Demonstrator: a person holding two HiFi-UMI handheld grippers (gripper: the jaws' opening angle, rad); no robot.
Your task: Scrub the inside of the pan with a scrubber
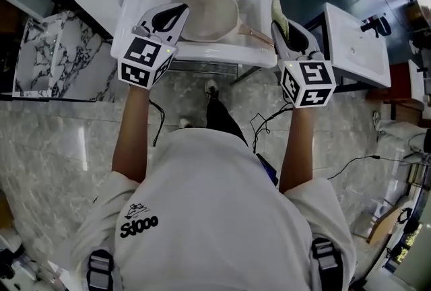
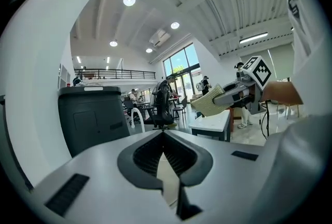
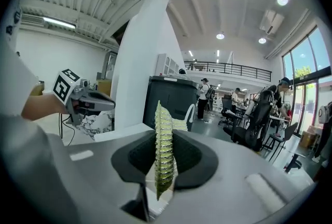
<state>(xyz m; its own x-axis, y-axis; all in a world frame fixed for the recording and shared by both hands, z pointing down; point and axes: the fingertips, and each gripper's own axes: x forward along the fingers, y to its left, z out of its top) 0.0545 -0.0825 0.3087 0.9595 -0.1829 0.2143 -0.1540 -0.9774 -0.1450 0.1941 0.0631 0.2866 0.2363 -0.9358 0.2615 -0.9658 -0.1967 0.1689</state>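
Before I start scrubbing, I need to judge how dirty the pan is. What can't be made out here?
Inside of the round beige pan: head view only, too small to show dirt; the left claw overlaps its left rim.
Both gripper views face the room, so no pan there.
Flat yellow-green scrubber: edge-on in the right gripper view; in the head view the right claw hides part of it.

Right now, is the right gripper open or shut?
Shut on the scrubber: jaws of the right gripper pinch it edge-on between them.
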